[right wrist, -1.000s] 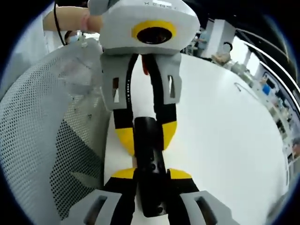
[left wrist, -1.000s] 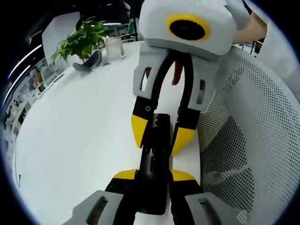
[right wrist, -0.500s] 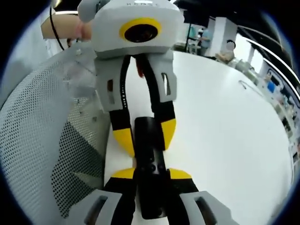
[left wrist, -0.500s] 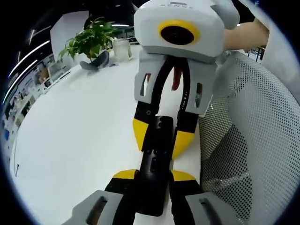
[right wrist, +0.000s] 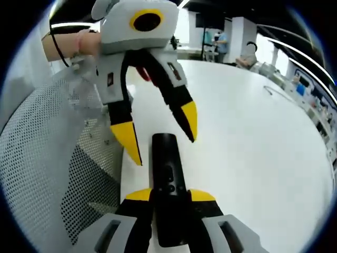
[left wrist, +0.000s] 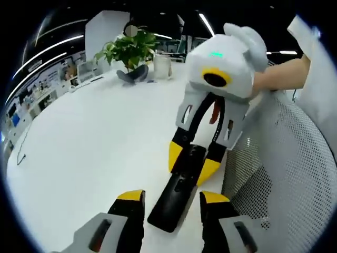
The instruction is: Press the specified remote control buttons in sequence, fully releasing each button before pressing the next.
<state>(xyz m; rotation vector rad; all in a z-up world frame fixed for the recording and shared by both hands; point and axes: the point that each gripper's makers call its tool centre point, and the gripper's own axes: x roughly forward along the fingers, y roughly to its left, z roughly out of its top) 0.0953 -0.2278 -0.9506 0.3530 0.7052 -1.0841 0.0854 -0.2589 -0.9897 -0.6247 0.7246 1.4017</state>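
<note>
The left gripper (left wrist: 172,203) has let go within the last second: a moment ago its yellow-tipped jaws clamped the near end of the black remote control (left wrist: 180,186), and now they stand spread wide on either side of it, clear of its flanks. The right gripper (right wrist: 170,196) remains closed on the remote's opposite end, so the remote is now carried by that one gripper alone, lying lengthwise between the two tools just over the white table (left wrist: 89,142). That frees the left gripper to serve as the pressing tool, and I judge the first button press has not begun; the buttons themselves are too dark to pick out with certainty. The remote sits near the table's edge, with a mesh chair back (left wrist: 284,174) just beside it on the person's side, so there is little room that way. Across the table the surface lies open, with a potted plant (left wrist: 128,50) and a glass jar (left wrist: 162,66) well apart at the far side.
</note>
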